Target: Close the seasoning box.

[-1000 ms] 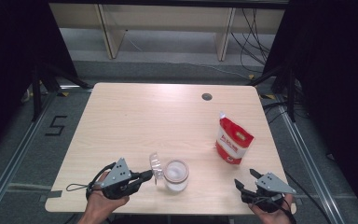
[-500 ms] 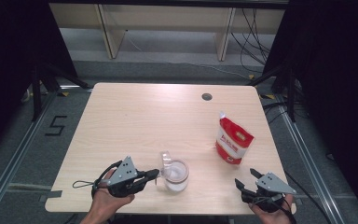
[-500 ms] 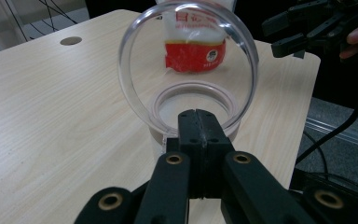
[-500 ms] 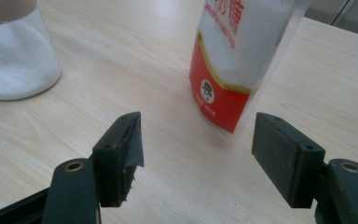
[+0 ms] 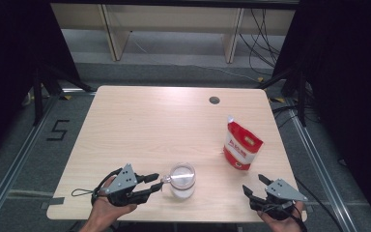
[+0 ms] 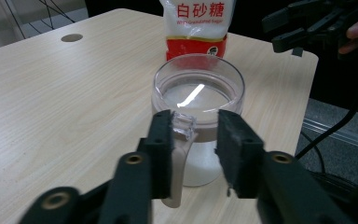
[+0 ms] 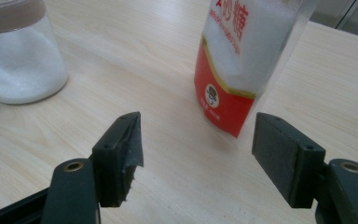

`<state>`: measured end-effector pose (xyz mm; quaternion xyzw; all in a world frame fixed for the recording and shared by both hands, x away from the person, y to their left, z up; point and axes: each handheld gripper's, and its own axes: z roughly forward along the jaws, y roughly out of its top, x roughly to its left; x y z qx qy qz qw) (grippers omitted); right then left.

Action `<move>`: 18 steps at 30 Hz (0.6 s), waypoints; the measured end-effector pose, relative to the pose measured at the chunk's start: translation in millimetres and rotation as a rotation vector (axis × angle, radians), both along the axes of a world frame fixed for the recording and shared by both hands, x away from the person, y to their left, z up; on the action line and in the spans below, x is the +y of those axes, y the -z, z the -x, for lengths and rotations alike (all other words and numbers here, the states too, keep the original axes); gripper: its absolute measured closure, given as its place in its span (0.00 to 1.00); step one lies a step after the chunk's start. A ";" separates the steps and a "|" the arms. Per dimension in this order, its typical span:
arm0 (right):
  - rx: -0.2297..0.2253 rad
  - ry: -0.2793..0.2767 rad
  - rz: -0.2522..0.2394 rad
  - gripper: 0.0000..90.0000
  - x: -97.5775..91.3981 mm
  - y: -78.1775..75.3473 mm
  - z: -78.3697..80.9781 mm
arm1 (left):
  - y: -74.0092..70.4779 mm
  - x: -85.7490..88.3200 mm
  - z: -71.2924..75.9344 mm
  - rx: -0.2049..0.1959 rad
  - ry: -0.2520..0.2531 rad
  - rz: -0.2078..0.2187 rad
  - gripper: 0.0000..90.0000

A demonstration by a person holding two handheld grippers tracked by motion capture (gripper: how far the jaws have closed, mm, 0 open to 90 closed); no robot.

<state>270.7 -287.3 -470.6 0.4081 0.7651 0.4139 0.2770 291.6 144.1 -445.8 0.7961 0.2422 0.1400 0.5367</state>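
The glass jar (image 5: 182,180) stands near the front edge of the table (image 5: 140,125). The left hand-held gripper (image 5: 157,185) has just been opening; its jaws now stand apart around the jar's lid tab (image 6: 185,127). The right hand-held gripper (image 5: 254,189) rests on the table with its jaws apart, near the red sugar bag (image 5: 241,145).

From overhead the high view looks forward and down across the whole counter (image 5: 140,121), while both gripper views sit low and close, sharing the jar (image 6: 198,100) and sugar bag (image 7: 242,60).
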 end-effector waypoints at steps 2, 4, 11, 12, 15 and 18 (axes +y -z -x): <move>-0.001 0.006 0.009 0.37 -0.4 -0.6 0.4 | 2.7 2.1 0.3 -0.011 0.003 -0.019 0.56; 0.004 0.006 0.004 0.37 0.4 -0.8 1.1 | 5.5 3.1 2.6 0.006 -0.012 -0.019 0.51; 0.001 -0.034 0.003 0.36 3.3 0.1 0.4 | 14.3 8.9 4.1 0.013 -0.034 -0.012 0.31; 0.000 -0.042 -0.005 0.36 4.2 0.4 0.2 | 15.6 9.6 3.6 0.013 -0.028 -0.008 0.29; -0.041 -0.048 0.014 0.35 4.3 -0.2 -0.7 | 18.7 12.3 4.9 0.022 -0.040 -0.016 0.25; -0.022 -0.058 -0.004 0.34 6.7 0.5 0.1 | 22.6 15.9 4.4 0.029 -0.040 -0.001 0.19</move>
